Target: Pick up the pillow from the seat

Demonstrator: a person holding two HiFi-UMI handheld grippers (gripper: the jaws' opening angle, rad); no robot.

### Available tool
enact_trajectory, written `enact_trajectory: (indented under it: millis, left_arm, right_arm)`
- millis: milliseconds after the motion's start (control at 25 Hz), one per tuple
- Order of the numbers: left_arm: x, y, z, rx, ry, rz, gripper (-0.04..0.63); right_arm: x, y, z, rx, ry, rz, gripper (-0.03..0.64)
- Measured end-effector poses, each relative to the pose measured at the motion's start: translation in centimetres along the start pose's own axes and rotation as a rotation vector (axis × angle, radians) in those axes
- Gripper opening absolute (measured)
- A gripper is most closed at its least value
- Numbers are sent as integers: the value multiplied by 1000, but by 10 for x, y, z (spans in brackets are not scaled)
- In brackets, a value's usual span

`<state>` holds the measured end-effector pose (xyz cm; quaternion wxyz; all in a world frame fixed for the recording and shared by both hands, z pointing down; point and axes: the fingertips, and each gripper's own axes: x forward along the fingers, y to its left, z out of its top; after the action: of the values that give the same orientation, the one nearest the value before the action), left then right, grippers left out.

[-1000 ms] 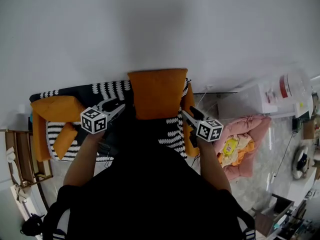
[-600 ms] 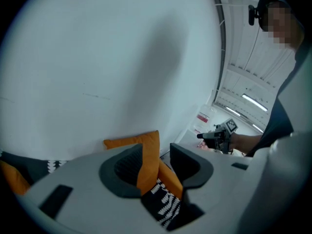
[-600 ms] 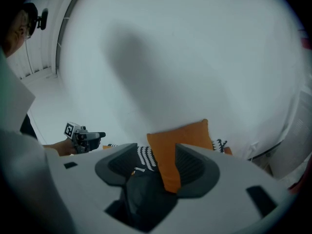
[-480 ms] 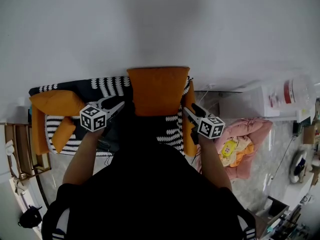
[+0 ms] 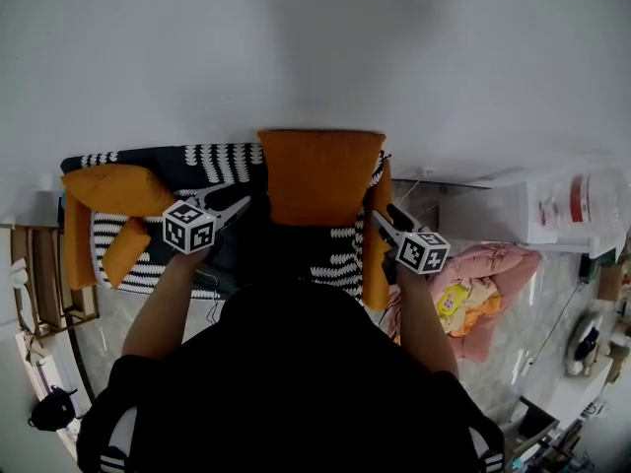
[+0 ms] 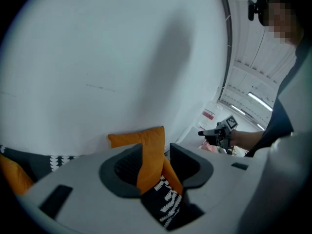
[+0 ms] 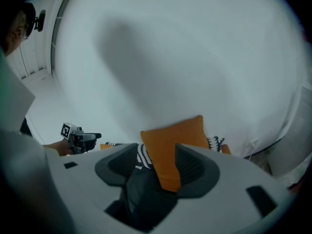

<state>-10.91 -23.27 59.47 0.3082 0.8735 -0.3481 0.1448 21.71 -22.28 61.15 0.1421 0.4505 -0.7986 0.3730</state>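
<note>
The orange pillow [image 5: 320, 175] stands upright at the middle of the striped seat [image 5: 340, 254], leaning on the white wall [image 5: 315, 47]. The left gripper [image 5: 235, 205] is just beside its left edge, and the right gripper [image 5: 385, 215] is just beside its right edge. Both have their jaws spread and pinch nothing; the pillow shows through each gap.

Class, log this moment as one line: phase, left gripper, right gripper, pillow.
phase: pre-grasp | left gripper: fingers apart, no grip | right gripper: fingers apart, no grip | pillow: upright on seat
</note>
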Motion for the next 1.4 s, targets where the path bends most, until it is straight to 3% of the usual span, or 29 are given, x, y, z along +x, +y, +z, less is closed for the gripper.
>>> enact_trajectory:
  millis: [1400]
  left_arm:
    - [73,51,3,-18,54,10,172]
  right_arm:
    - [84,-66,17,70,20,-76,259]
